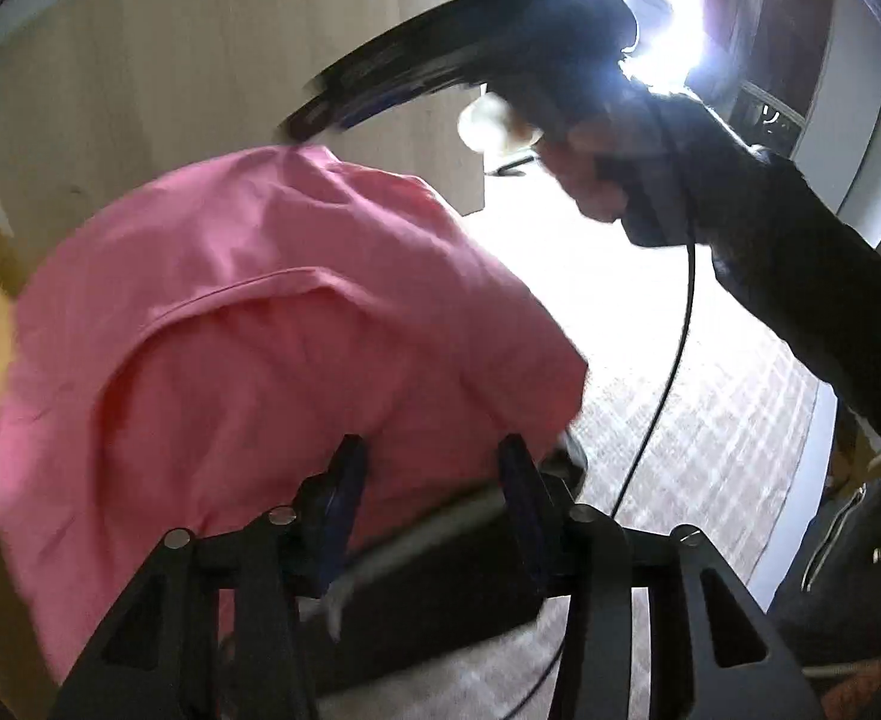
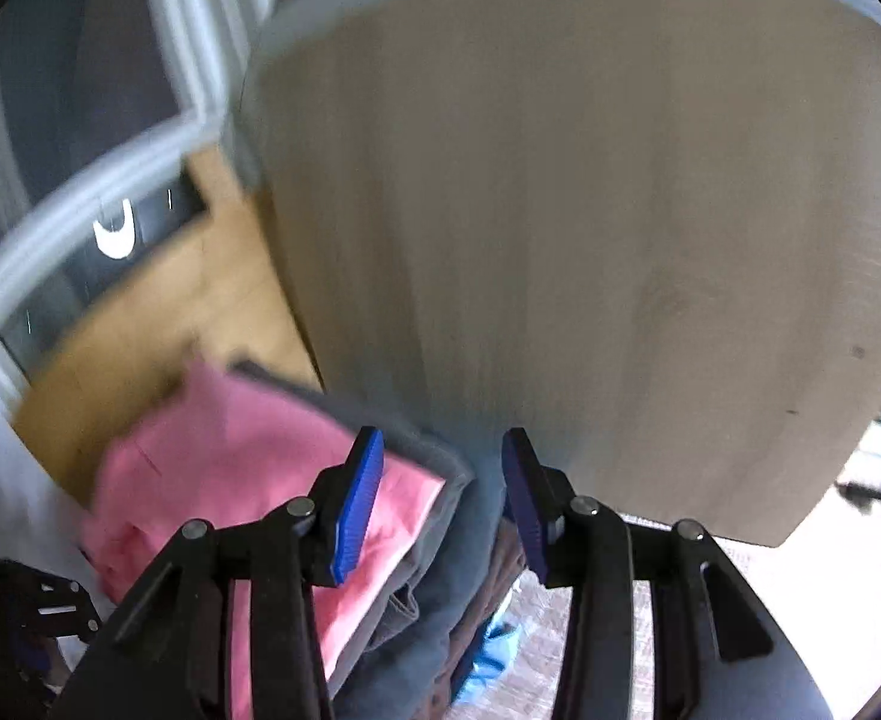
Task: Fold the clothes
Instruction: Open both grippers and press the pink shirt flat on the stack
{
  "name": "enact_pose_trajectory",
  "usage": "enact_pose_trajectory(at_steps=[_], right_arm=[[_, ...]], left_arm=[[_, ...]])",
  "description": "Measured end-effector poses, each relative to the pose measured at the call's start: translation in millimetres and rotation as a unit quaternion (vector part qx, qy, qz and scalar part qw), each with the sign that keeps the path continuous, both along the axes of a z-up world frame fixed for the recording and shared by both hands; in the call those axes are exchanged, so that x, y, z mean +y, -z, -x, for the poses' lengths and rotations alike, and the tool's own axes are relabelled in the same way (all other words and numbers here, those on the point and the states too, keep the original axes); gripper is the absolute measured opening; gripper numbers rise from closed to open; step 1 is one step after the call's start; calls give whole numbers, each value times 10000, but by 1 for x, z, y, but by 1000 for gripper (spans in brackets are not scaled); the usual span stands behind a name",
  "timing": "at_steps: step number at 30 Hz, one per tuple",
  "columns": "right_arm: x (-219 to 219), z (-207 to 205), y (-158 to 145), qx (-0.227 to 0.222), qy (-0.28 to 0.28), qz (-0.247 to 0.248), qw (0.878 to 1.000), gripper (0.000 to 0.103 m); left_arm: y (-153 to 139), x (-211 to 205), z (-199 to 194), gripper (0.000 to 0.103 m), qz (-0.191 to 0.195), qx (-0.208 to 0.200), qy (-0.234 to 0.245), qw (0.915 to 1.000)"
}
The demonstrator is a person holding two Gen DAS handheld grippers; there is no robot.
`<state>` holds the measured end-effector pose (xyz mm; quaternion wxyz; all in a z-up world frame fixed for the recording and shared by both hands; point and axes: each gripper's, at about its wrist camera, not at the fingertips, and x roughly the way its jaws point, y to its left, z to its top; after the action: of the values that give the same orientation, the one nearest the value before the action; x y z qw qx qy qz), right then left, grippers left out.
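A pink garment (image 1: pixel 248 330) lies folded in a rounded heap, filling the left and middle of the left wrist view. My left gripper (image 1: pixel 434 450) is open and empty, its fingers just at the garment's near edge. In the right wrist view the same pink garment (image 2: pixel 230 468) sits on top of a grey garment (image 2: pixel 434 540) in a stack at the lower left. My right gripper (image 2: pixel 443 450) is open and empty, above the right edge of that stack. The person's hand holds the right gripper's body (image 1: pixel 620 168) at the upper right of the left wrist view.
A pale wooden table top (image 2: pixel 590 210) fills most of the right wrist view. A dark object (image 1: pixel 440 588) lies under the left gripper. A black cable (image 1: pixel 674 360) hangs over a pale woven rug (image 1: pixel 710 438). A blue cloth (image 2: pixel 488 654) shows under the stack.
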<state>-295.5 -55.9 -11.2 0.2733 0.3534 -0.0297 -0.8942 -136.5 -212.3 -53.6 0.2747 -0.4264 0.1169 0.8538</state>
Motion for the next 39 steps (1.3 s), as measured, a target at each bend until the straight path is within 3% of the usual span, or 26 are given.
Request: enact_pose_trajectory(at_steps=[3,5,6,7,10,11,14,17,19,22,24,26,28,30,35,37,39], right_arm=[[-2,-14,-6,77,-265,48,9996,41],[-11,-24,-6,119,-537,1,9985,35],[-23,-24,2,-22,-769,-138,9969,26],[-32,-22,10,-117,-857,-285,9958,24],[-50,-10,35,-208,-752,-929,9926,23],[-48,-5,40,-200,-558,-1151,9916,23],[-34,-9,30,-210,-408,-913,9948,24],[-22,-34,4,60,-505,-484,9975,26],[-20,-53,-5,136,-637,-289,9975,32],[-24,-83,-6,128,-942,-146,9954,32],[-30,-107,2,127,-1152,-265,9929,32],[-34,-124,21,120,-1238,-794,9891,33],[-37,-131,45,-219,-1292,-1283,9830,33],[-21,-144,49,-380,-1228,-1234,9840,33],[3,-170,24,-109,-707,-948,9929,35],[-1,-178,21,-64,-778,-804,9937,35],[-17,-186,24,15,-987,-984,9902,35]], left_arm=[[-22,-36,-21,45,-30,276,-513,9983],[-30,-65,-22,46,-22,447,-953,9944],[-34,-79,-22,46,-19,532,-1172,9917],[-33,-92,-22,46,14,566,-1371,9889],[-13,-123,-17,46,189,382,-1818,9824],[-3,-127,-15,46,187,149,-1827,9829],[21,-132,-16,45,360,-333,-1813,9822],[16,-132,-30,45,454,-186,-1824,9820],[1,-131,-28,46,324,53,-1813,9829],[-17,-128,-19,47,114,378,-1733,9841],[-20,-125,-4,47,-28,442,-1654,9852],[-7,-123,18,50,10,264,-1630,9863],[9,-123,34,50,122,56,-1648,9862],[14,-127,35,50,130,-20,-1694,9855],[-17,-129,0,50,200,412,-1779,9830],[-24,-120,-12,50,100,482,-1506,9874],[-26,-108,-17,50,32,515,-1185,9916]])
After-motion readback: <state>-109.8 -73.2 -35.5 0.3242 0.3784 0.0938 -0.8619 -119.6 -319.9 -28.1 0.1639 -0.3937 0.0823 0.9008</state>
